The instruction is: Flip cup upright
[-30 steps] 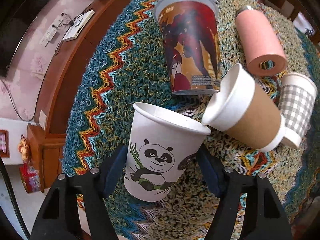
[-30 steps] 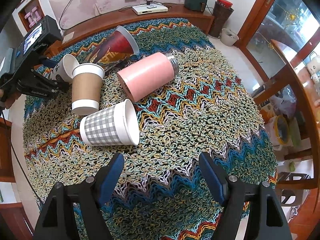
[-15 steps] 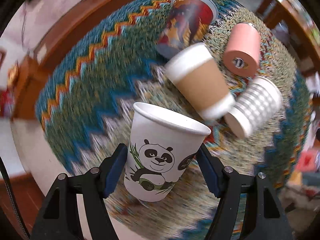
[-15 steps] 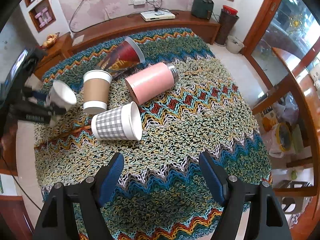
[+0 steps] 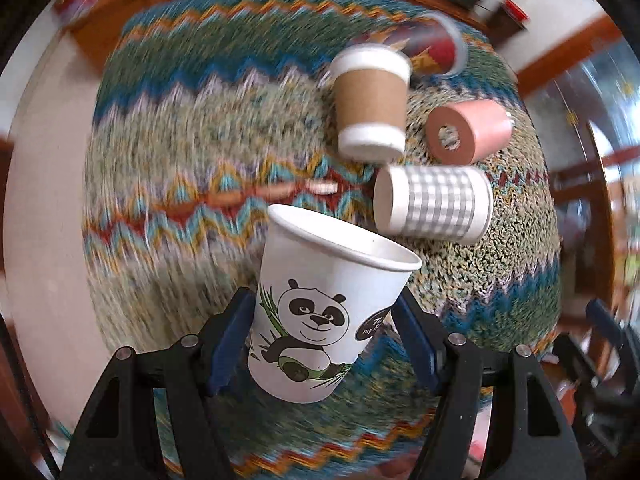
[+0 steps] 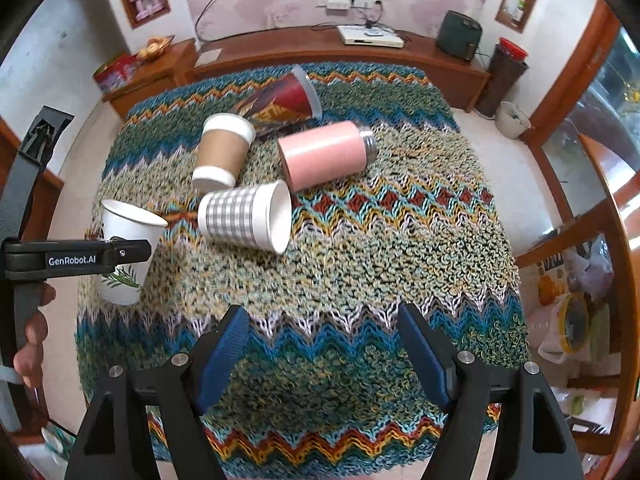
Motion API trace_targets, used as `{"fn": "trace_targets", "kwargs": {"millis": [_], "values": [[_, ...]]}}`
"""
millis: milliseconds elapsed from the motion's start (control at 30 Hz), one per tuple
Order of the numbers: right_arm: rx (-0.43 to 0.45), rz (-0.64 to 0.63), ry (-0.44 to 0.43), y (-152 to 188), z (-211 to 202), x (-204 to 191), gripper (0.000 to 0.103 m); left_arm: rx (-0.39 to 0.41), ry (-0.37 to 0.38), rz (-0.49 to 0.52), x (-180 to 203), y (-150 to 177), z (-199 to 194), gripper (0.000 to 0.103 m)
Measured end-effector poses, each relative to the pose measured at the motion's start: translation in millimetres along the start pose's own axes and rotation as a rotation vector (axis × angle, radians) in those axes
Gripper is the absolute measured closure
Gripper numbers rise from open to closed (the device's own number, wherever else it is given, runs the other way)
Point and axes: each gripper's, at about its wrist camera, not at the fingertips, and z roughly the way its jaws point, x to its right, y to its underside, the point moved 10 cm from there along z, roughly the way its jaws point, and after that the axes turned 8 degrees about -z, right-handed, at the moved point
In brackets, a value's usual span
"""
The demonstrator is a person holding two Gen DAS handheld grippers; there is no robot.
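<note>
My left gripper (image 5: 324,320) is shut on a white panda cup (image 5: 320,312) and holds it mouth up, nearly upright, over the table's left side. In the right wrist view the same panda cup (image 6: 124,256) sits in the left gripper (image 6: 120,254) at the left edge of the knitted cloth (image 6: 360,264). My right gripper (image 6: 322,340) is open and empty above the cloth's near part. The left wrist view is blurred by motion.
Several cups lie on their sides on the cloth: a brown sleeved cup (image 6: 222,152), a grey checked cup (image 6: 248,216), a pink tumbler (image 6: 326,152) and a red printed cup (image 6: 282,100). A wooden cabinet (image 6: 320,48) runs behind the table.
My left gripper has swung the panda cup round from the far left toward the table's near left side, turning it upright. The right gripper has pulled back and up; the other cups have not moved.
</note>
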Motion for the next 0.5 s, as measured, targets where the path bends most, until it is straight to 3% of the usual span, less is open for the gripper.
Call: {"fn": "trace_targets", "kwargs": {"millis": [267,500], "values": [[-0.031,-0.051,-0.025,24.3,5.5,12.6,0.025,-0.066,0.059,-0.233,22.0,67.8,25.6,0.029],[-0.050,-0.089,-0.037,46.9,16.9,18.9,0.025,-0.063,0.114,-0.306,52.1,97.0,50.3,0.029]]}}
